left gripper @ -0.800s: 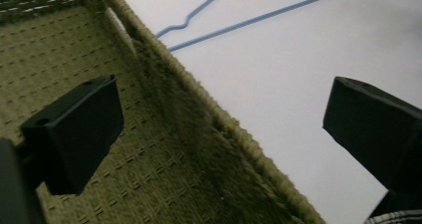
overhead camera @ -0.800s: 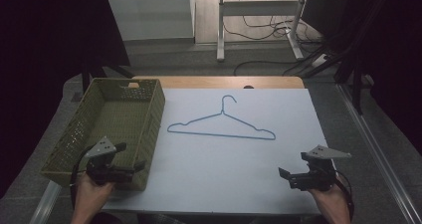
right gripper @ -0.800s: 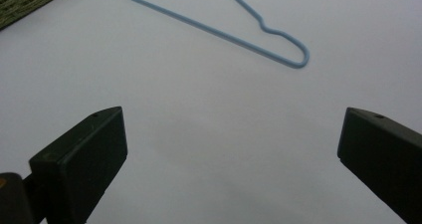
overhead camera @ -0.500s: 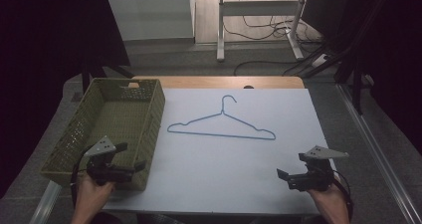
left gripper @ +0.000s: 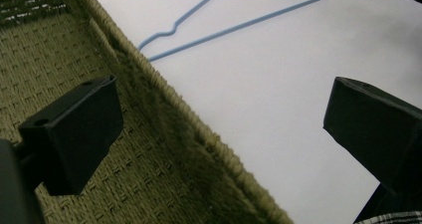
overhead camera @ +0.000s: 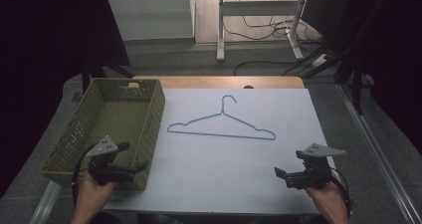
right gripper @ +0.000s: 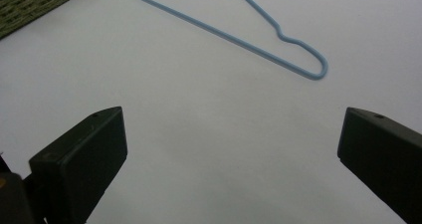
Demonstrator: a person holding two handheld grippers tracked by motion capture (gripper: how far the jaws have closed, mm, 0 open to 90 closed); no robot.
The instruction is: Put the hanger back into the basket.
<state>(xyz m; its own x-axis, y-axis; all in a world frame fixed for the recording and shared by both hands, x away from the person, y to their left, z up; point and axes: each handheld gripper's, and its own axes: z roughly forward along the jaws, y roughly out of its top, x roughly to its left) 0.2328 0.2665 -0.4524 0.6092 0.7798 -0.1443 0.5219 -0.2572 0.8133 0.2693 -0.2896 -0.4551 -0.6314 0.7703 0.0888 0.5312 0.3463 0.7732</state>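
Note:
A blue wire hanger (overhead camera: 221, 127) lies flat in the middle of the white table cover (overhead camera: 224, 179), hook pointing away from me. My left gripper (overhead camera: 133, 156) hovers open over the near right corner of the green woven basket (overhead camera: 155, 115), with nothing between its jaws. In the left gripper view, the left gripper (left gripper: 224, 104) straddles the basket's rim (left gripper: 199, 129), with the hanger (left gripper: 224, 30) farther off. My right gripper (overhead camera: 289, 163) stands open above the cover at the near right. In the right gripper view, the right gripper (right gripper: 229, 129) looks over bare cover toward the hanger (right gripper: 278, 35).
The basket sits along the table's left side and looks empty inside. A wooden table edge (overhead camera: 219, 82) shows beyond the white cover. Behind it stand a metal desk frame (overhead camera: 259, 15) and floor cables (overhead camera: 268, 64). A basket corner (right gripper: 30, 2) appears in the right gripper view.

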